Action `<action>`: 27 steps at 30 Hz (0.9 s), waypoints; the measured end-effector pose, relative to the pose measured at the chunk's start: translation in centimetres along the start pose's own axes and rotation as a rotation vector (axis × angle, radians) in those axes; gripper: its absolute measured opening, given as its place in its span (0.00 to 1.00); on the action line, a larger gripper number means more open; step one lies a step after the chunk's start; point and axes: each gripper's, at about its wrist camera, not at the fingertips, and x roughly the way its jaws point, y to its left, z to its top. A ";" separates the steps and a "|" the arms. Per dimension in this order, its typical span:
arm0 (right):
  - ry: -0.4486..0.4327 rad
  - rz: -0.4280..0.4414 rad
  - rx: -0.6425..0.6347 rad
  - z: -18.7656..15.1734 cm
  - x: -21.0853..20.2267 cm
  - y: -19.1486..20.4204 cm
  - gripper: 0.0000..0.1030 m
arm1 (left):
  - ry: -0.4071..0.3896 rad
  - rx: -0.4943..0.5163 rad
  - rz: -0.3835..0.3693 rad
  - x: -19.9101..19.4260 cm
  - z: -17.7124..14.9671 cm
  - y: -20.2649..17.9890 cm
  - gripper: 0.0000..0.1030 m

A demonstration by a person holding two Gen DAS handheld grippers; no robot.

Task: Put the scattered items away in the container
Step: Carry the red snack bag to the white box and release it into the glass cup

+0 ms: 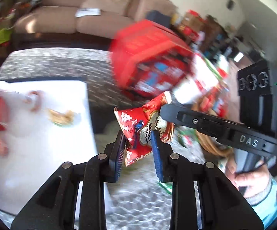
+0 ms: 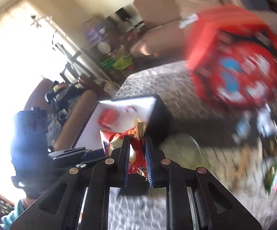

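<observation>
Both tongs are clamped on red snack packets: left gripper (image 1: 138, 143) on one packet (image 1: 144, 126), right gripper (image 2: 137, 157) on another (image 2: 136, 151), presumably bound for the red container (image 1: 148, 57) ahead.

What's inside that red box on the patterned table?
The red box lies tipped toward the cameras, and red packets with blue and white patches show inside. Blur hides what they are, and anything beneath them is covered.
</observation>
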 end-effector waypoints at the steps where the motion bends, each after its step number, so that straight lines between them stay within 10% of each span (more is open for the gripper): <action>1: 0.006 -0.014 -0.022 1.2 1.6 1.0 0.16 | 0.007 -0.028 0.009 0.4 1.1 1.9 0.26; 13: 0.146 -0.212 -0.127 5.0 18.7 2.3 0.13 | 0.129 -0.153 0.114 9.2 3.4 13.6 0.25; 23: 0.216 -0.374 -0.165 4.5 21.0 -0.2 0.13 | 0.120 -0.099 0.187 9.9 4.1 13.5 0.24; 27: 0.214 -0.413 -0.207 4.7 21.1 0.2 0.18 | 0.079 -0.069 0.250 8.5 3.9 12.8 0.45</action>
